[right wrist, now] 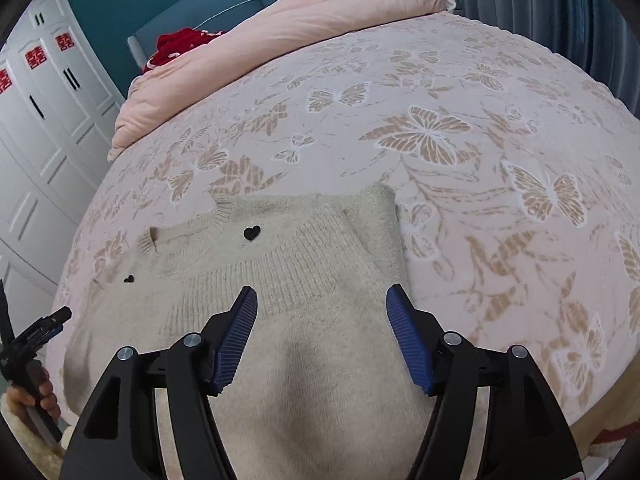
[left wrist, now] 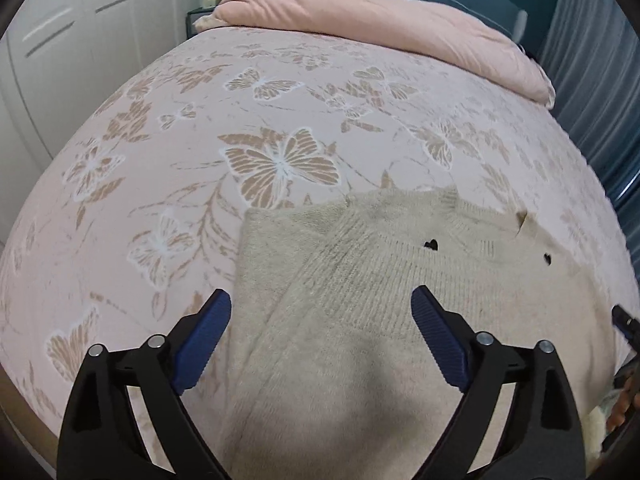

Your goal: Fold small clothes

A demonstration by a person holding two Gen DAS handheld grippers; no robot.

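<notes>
A cream knitted sweater [left wrist: 360,248] [right wrist: 280,264] with small black hearts [right wrist: 251,232] lies flat on the pink butterfly bedspread [left wrist: 200,128] [right wrist: 500,92]. Its sleeves are folded in over the body on both sides. My left gripper [left wrist: 320,296] hovers over the sweater's left part, open, with nothing between its blue pads [left wrist: 200,344]. My right gripper [right wrist: 322,291] hangs over the right part, also open and empty. In the right wrist view the left gripper [right wrist: 40,328] and the hand [right wrist: 42,396] holding it show at the left edge.
A folded pink duvet [left wrist: 380,28] [right wrist: 280,40] lies across the far end of the bed, with a red cloth [right wrist: 180,44] behind it. White wardrobe doors [left wrist: 80,40] [right wrist: 40,128] stand on one side, a blue-grey curtain [left wrist: 600,80] on the other.
</notes>
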